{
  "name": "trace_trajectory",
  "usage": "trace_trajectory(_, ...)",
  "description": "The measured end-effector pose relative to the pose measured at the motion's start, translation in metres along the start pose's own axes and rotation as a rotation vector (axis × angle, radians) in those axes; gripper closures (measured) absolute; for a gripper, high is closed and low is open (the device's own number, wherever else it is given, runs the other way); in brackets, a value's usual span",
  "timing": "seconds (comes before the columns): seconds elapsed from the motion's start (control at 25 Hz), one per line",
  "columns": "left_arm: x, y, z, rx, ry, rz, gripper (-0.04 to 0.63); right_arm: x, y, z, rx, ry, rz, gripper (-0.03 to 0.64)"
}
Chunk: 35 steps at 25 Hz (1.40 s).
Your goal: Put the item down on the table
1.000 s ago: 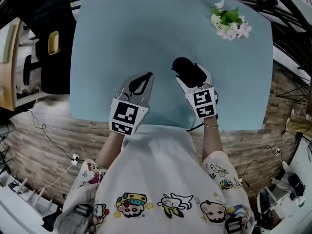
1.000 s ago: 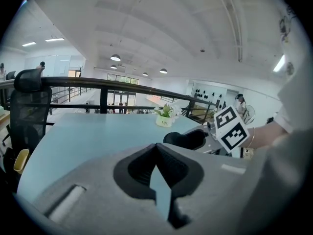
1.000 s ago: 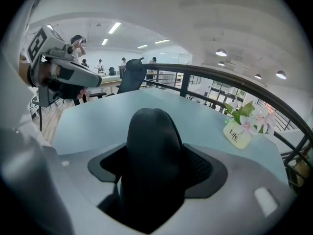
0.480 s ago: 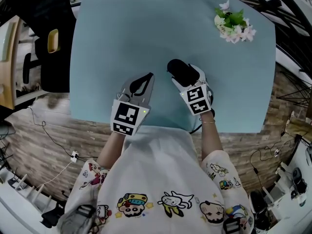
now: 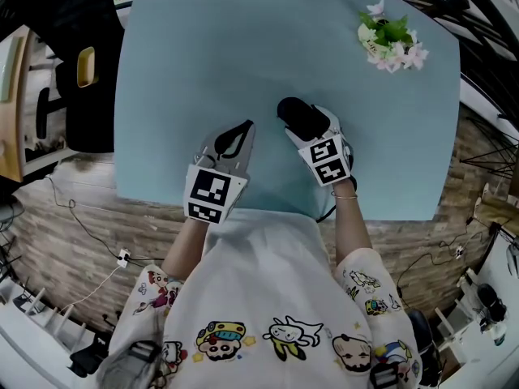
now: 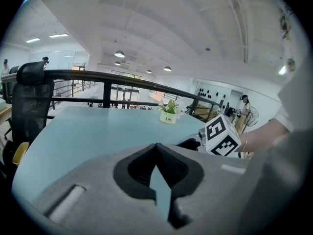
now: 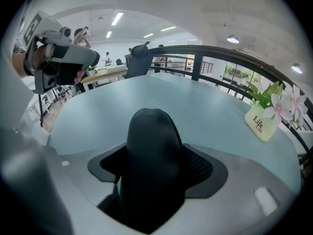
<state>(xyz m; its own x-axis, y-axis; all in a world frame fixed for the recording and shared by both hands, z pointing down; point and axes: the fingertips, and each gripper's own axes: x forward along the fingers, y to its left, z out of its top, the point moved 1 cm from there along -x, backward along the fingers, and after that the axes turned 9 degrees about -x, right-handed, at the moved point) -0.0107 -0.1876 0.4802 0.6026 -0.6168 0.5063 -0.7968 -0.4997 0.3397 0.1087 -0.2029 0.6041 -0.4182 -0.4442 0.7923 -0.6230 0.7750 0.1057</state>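
Note:
A black, rounded oblong item (image 5: 297, 115) sits between the jaws of my right gripper (image 5: 302, 121), which is shut on it low over the light blue table (image 5: 203, 55). In the right gripper view the item (image 7: 152, 151) fills the space between the grey fingers and sticks out past them. Whether it touches the table I cannot tell. My left gripper (image 5: 242, 130) hovers just left of it near the table's front edge, shut and empty, its tips (image 6: 157, 148) meeting.
A small white pot of pink and white flowers (image 5: 391, 39) stands at the table's far right corner. A black office chair (image 5: 81, 63) is beside the table's left edge. A dark railing (image 6: 122, 80) runs behind the far edge.
The right gripper with the black item has sunk toward the table and shifted a little to the left. The left gripper has stayed where it was.

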Motion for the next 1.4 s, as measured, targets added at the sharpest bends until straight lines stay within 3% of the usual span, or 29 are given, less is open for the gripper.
trace_trajectory(0.56,0.004,-0.001,0.0,0.006,0.004,-0.017,0.597,0.006,-0.002,-0.006,0.067,-0.001,0.026,0.238)
trace_trajectory(0.84,0.002,0.001,0.002,0.005,-0.007,-0.014,0.597,0.0,-0.007,-0.001,0.085,-0.022,0.004,0.197)
trace_trajectory(1.4,-0.016,-0.002,0.012,0.023,-0.061,-0.007,0.597,-0.035,-0.002,0.017,0.073,-0.086,-0.054,0.181)
